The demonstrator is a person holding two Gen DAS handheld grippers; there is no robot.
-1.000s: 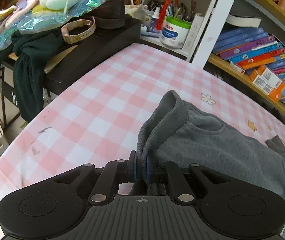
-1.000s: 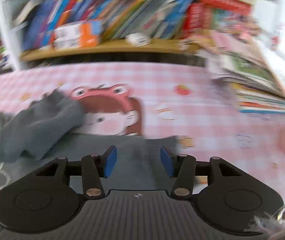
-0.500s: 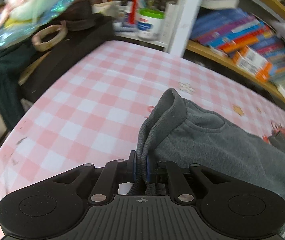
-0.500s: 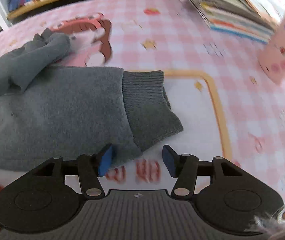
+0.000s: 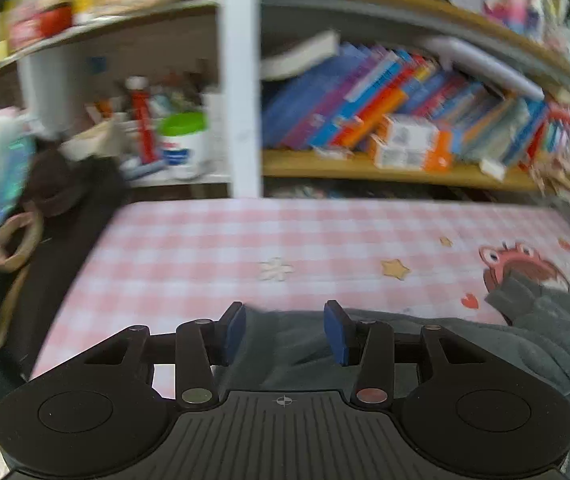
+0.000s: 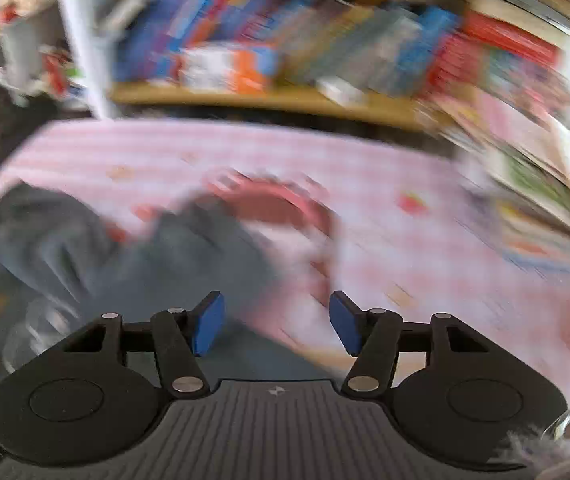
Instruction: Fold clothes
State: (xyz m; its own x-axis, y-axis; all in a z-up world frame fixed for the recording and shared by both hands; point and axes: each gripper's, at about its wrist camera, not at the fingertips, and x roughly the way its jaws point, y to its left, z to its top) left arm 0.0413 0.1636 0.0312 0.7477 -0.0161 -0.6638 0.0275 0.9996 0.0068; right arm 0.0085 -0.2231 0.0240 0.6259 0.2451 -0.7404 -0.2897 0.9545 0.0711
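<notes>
A grey sweatshirt [image 5: 437,344] lies on the pink checked tablecloth [image 5: 245,240]. My left gripper [image 5: 284,332] is open, its blue pads apart just above the near edge of the grey fabric, holding nothing. A grey cuff [image 5: 525,292] lies at the right by a red cartoon print. In the blurred right wrist view the sweatshirt [image 6: 173,256] lies bunched at the left and middle. My right gripper [image 6: 276,323] is open and empty above its edge.
A bookshelf [image 5: 405,128] full of books runs along the far side of the table. A white post [image 5: 241,80] stands at the back. A dark side table [image 5: 65,216] with a strap and clutter sits at the left. Stacked books [image 6: 533,184] lie at the right.
My left gripper has let go of the sweatshirt's ribbed edge and opened, and its view has swung up toward the shelf. My right gripper stays open and has tilted up and moved fast.
</notes>
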